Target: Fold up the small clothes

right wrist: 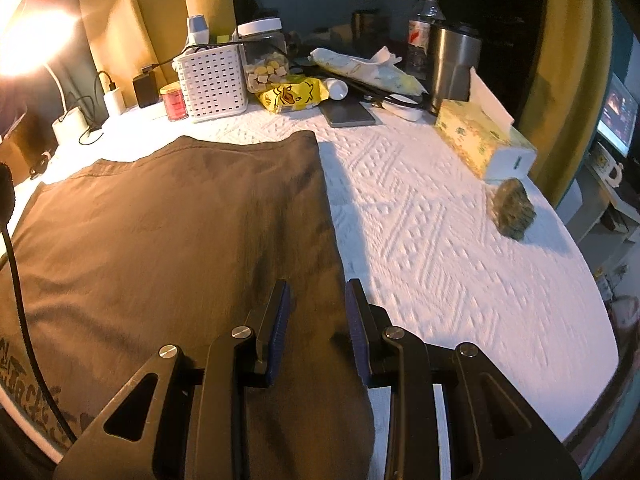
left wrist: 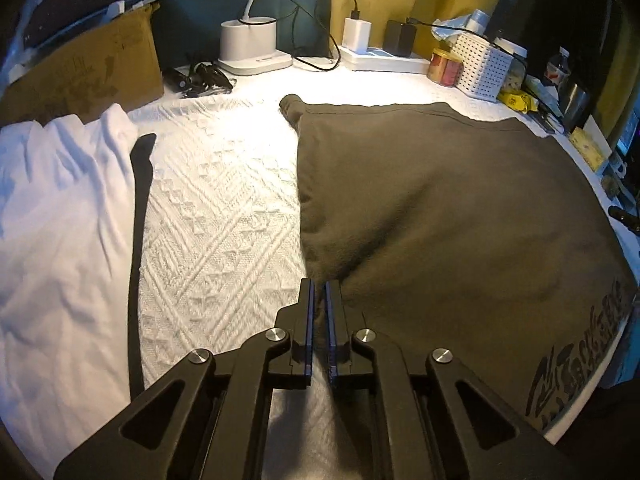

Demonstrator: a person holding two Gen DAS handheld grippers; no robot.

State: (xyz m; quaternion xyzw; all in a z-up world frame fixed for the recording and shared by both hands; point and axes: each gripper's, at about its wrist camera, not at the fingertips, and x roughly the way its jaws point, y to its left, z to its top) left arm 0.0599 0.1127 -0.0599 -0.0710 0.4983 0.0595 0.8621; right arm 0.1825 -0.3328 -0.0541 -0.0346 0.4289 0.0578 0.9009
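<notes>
A dark olive T-shirt [left wrist: 440,200] lies flat on the white textured cover [left wrist: 220,220], with dark print near its right edge. It also shows in the right wrist view [right wrist: 168,232]. My left gripper [left wrist: 319,284] is shut at the shirt's left edge; whether cloth is pinched between the pads is not clear. My right gripper [right wrist: 316,292] is open, and its jaws straddle the shirt's right edge just above the cloth. A white garment [left wrist: 60,220] lies crumpled at the far left.
A cardboard box [left wrist: 88,68], lamp base [left wrist: 250,44] and chargers stand along the back. A white basket [right wrist: 210,80], jar, snack bag [right wrist: 292,96], steel tumbler [right wrist: 454,68], tissue box [right wrist: 484,140] and a small dark green lump [right wrist: 514,208] lie to the right.
</notes>
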